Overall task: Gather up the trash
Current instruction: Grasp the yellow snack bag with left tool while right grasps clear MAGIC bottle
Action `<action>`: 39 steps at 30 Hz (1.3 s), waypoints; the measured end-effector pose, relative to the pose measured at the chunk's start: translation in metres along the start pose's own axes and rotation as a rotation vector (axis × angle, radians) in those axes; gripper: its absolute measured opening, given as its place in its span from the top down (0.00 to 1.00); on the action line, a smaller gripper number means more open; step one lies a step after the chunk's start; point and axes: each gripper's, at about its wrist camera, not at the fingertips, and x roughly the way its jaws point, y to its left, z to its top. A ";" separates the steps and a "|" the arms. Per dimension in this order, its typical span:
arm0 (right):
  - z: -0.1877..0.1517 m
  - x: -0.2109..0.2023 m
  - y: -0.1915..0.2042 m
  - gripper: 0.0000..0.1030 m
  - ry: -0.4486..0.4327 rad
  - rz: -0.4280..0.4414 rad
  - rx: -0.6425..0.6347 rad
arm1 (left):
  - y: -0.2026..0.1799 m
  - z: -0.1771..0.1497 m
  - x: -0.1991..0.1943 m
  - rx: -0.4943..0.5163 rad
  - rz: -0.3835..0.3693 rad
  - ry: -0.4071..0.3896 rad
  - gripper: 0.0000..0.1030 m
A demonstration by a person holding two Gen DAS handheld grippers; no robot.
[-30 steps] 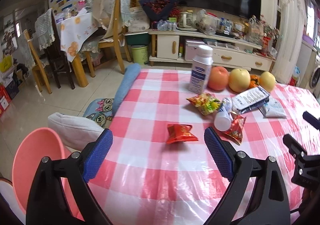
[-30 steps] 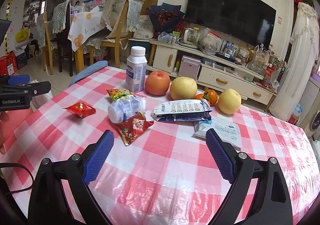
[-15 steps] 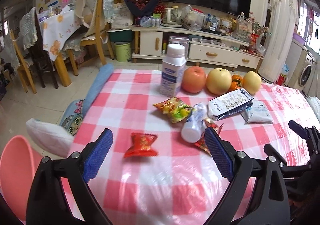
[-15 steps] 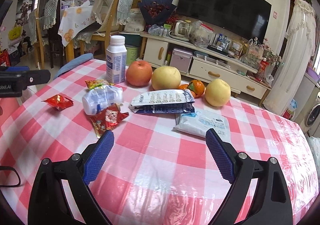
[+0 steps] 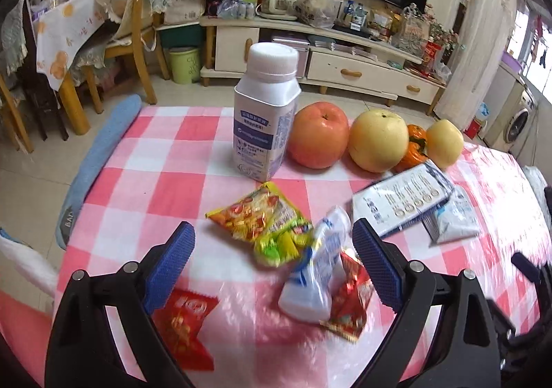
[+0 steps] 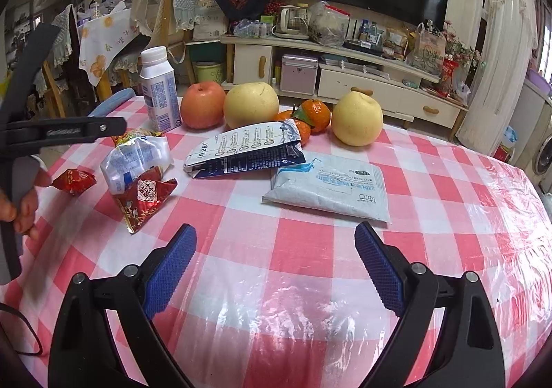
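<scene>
Trash lies on the red-checked table (image 5: 165, 181): a yellow-green snack wrapper (image 5: 265, 222), a crushed white bottle (image 5: 317, 267), a red foil wrapper (image 5: 352, 298) under it and a small red packet (image 5: 183, 326). My left gripper (image 5: 272, 267) is open, its jaws either side of the crushed bottle and the yellow-green wrapper. In the right wrist view the bottle (image 6: 134, 160), red foil wrapper (image 6: 145, 195) and red packet (image 6: 74, 181) lie at the left. My right gripper (image 6: 276, 270) is open and empty over bare cloth.
An upright white milk bottle (image 5: 265, 115), an apple (image 5: 317, 134), pears (image 5: 377, 139) and tangerines (image 6: 315, 115) stand at the back. A blue-white pouch (image 6: 245, 150) and a wipes pack (image 6: 331, 188) lie mid-table. Chairs stand beyond the left edge.
My left gripper has moved forward and right across the table, from the small red packet to the crushed bottle and wrappers. My right gripper has drifted right and slightly forward.
</scene>
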 end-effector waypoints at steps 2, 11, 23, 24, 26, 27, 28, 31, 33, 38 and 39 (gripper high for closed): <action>0.000 0.002 -0.002 0.11 0.008 0.011 0.005 | 0.005 0.006 0.010 -0.038 0.005 0.008 0.10; 0.001 0.010 -0.008 0.11 0.039 0.041 0.019 | 0.016 0.016 0.065 -0.163 0.051 0.133 0.39; -0.005 0.006 -0.019 0.11 0.074 0.106 0.066 | -0.044 -0.031 0.044 0.040 -0.069 0.162 0.54; -0.006 0.005 -0.019 0.11 0.078 0.127 0.070 | -0.049 -0.036 0.042 0.054 -0.081 0.164 0.54; -0.009 0.003 -0.017 0.11 0.090 0.170 0.072 | -0.057 -0.046 0.033 0.076 -0.115 0.168 0.54; -0.011 0.003 -0.016 0.11 0.102 0.201 0.074 | -0.061 -0.051 0.029 0.084 -0.128 0.170 0.54; -0.013 0.004 -0.016 0.11 0.122 0.240 0.082 | -0.064 -0.057 0.024 0.094 -0.141 0.171 0.55; -0.018 0.007 -0.011 0.11 0.175 0.333 0.090 | -0.065 -0.073 0.013 0.092 -0.172 0.169 0.55; -0.020 0.008 -0.004 0.11 0.202 0.376 0.074 | -0.067 -0.080 0.008 0.085 -0.176 0.166 0.55; -0.026 0.017 0.016 0.11 0.237 0.435 0.026 | -0.061 -0.084 0.003 0.066 -0.162 0.151 0.55; -0.026 0.018 0.020 0.11 0.235 0.443 0.018 | -0.055 -0.082 0.003 0.056 -0.164 0.148 0.55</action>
